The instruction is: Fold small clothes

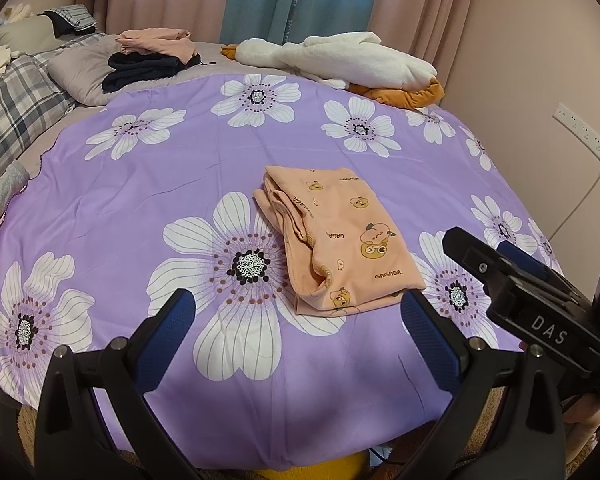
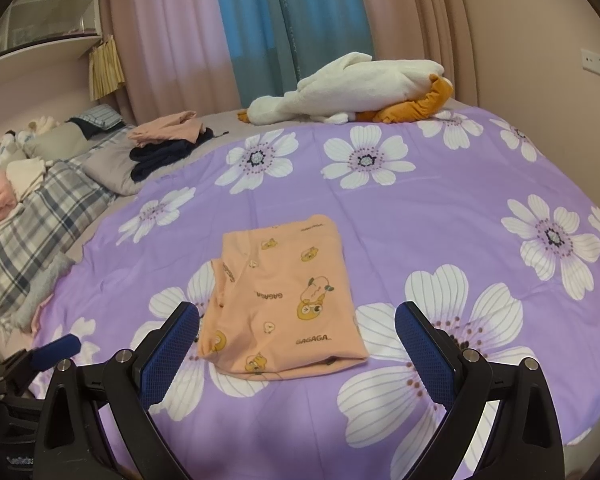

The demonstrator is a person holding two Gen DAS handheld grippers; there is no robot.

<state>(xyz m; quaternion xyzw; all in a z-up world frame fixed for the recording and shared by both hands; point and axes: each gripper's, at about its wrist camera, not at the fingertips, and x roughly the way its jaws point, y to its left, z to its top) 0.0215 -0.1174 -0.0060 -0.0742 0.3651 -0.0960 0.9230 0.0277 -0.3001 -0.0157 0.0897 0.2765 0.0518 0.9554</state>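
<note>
I have the folded peach cotton garment with cartoon-bear print [image 2: 278, 302] lying flat on the purple floral bedspread [image 2: 440, 216], its long axis running away from me toward the white plush goose [image 2: 352, 88] at the far edge. My right gripper [image 2: 298, 344] sits nearest, jaws spread wide and empty, framing the garment's near short edge dead ahead. My left gripper [image 1: 298, 334] is likewise wide open and empty, but the garment lies ahead and to its right. I judge the right hand better placed to reach that near edge.
</note>
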